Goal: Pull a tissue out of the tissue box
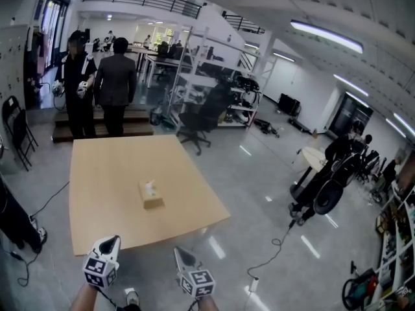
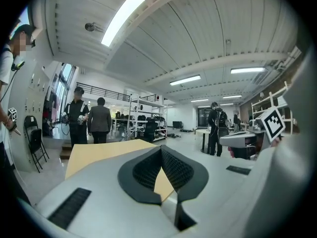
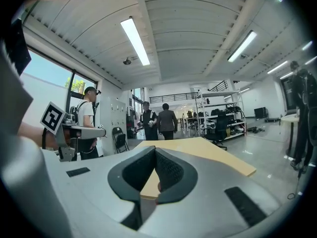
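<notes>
A small tan tissue box with a white tissue showing at its top sits near the middle of the light wooden table. Both grippers hang short of the table's near edge, well apart from the box. My left gripper is shut with nothing in it, and its black pads meet at the tip. My right gripper is likewise shut and empty, pads together. In both gripper views the jaws hide the box; only the tabletop shows.
Two people stand at the table's far end by low steps. A black office chair is beyond the far right corner, folding chairs at the left wall. A person's leg is left of the table; a cable crosses the floor at right.
</notes>
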The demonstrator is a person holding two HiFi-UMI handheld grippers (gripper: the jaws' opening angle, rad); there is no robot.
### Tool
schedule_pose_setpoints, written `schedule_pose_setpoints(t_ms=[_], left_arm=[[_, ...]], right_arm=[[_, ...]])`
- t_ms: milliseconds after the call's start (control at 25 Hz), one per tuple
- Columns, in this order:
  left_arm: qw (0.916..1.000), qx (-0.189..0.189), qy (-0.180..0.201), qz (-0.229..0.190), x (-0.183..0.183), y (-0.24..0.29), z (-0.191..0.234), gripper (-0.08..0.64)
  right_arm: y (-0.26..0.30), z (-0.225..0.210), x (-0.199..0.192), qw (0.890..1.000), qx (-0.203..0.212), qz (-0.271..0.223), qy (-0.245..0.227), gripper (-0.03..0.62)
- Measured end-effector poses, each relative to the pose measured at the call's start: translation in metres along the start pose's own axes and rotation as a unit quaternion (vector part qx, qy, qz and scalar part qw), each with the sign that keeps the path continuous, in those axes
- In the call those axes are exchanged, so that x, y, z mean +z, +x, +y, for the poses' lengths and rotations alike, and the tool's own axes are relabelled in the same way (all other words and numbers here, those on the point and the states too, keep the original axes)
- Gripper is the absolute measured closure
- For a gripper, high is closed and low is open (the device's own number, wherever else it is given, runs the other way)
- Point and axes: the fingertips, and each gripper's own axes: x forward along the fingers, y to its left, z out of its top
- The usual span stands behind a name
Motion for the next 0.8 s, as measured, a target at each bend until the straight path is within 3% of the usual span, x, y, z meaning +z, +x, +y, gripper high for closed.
schedule_pose_setpoints(t_ms=[800], left_arm=[[0.9999,-0.012,-0.011,0.005,0.015,0.092,0.097,0.551]], right_arm=[[0.121,-0.027,0.022,1.000,-0.024,0.018,-0.001,0.581]])
